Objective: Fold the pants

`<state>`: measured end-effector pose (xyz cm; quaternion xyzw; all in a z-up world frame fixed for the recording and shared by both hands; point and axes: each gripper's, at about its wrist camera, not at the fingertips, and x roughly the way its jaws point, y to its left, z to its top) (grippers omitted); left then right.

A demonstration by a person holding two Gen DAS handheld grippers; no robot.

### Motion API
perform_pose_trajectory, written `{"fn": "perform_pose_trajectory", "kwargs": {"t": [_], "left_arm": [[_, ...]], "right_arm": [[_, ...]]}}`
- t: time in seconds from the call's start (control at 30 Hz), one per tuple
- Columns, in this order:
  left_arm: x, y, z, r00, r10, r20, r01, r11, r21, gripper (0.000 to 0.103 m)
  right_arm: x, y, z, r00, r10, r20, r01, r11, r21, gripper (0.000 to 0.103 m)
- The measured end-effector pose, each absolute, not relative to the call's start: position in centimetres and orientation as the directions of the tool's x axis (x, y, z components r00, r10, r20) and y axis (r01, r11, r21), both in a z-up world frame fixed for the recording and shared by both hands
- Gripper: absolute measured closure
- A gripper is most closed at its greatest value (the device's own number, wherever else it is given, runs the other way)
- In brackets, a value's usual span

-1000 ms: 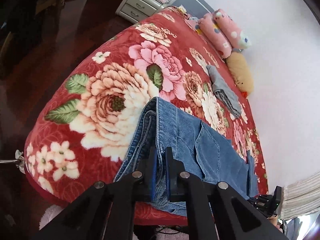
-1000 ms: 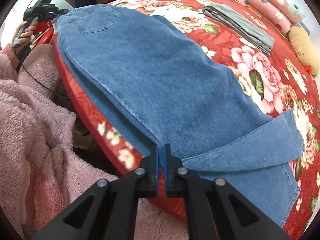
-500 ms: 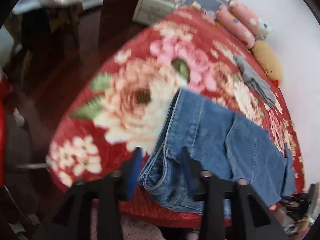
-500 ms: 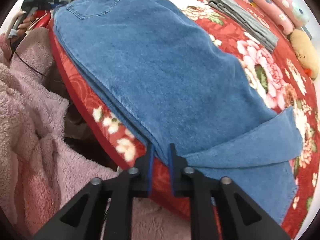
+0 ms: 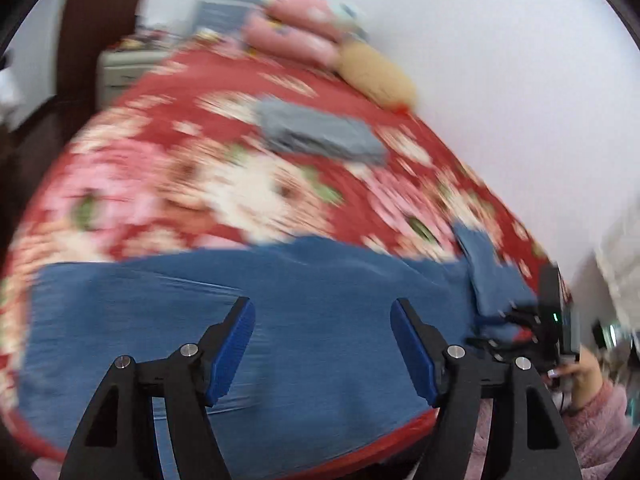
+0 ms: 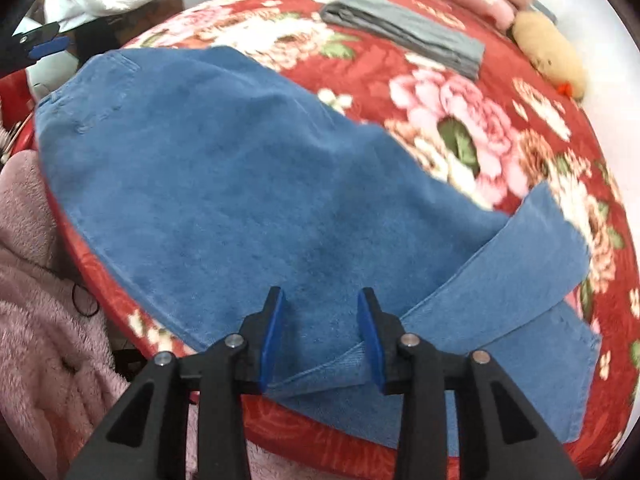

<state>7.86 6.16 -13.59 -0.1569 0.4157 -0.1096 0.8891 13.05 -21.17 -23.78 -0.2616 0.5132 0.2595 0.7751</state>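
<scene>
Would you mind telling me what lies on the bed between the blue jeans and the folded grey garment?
Only bare floral blanket: in the right wrist view nothing rests between the jeans and the folded grey garment.

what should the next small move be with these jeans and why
Probably take hold of the cuff end and carry it toward the waist. Both the left gripper and the right gripper have just been opening and grip nothing, the jeans lie flat along the bed edge, and one leg end sits folded back crookedly.
</scene>
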Motion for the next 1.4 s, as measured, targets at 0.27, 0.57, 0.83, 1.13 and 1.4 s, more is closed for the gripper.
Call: {"fn": "perform_pose_trajectory", "kwargs": {"t": [0.27, 0.57, 0.83, 1.13, 1.4], "left_arm": [[9.3, -8.0, -19.6, 0.476, -0.446, -0.757, 0.354, 0.886, -0.299, 0.037], [7.6, -14.9, -21.2, 0.439, -0.439, -0.784, 0.45, 0.863, -0.231, 0.037], [8.2, -18.2, -23.4, 0.369, -0.429, -0.824, 0.486, 0.845, -0.222, 0.098], [8.1, -17.8, -23.3, 0.327, -0.48, -0.814, 0.486, 0.824, -0.291, 0.099], [8.4, -17.9, -22.2, 0.29, -0.552, -0.782, 0.5, 0.784, -0.368, 0.093]], "right_arm": [[13.7, -23.7, -23.6, 0.338, 0.165, -0.927, -0.6, 0.796, -0.078, 0.061], [15.6, -27.7, -21.2, 0.403, 0.123, -0.907, -0.486, 0.869, -0.098, 0.061], [17.7, -29.3, -21.0, 0.399, 0.073, -0.914, -0.41, 0.906, -0.106, 0.061], [26.5, -30.4, -20.6, 0.395, -0.041, -0.918, -0.248, 0.957, -0.15, 0.052], [31.2, -29.5, -24.9, 0.264, -0.128, -0.956, -0.206, 0.961, -0.186, 0.086]]}}
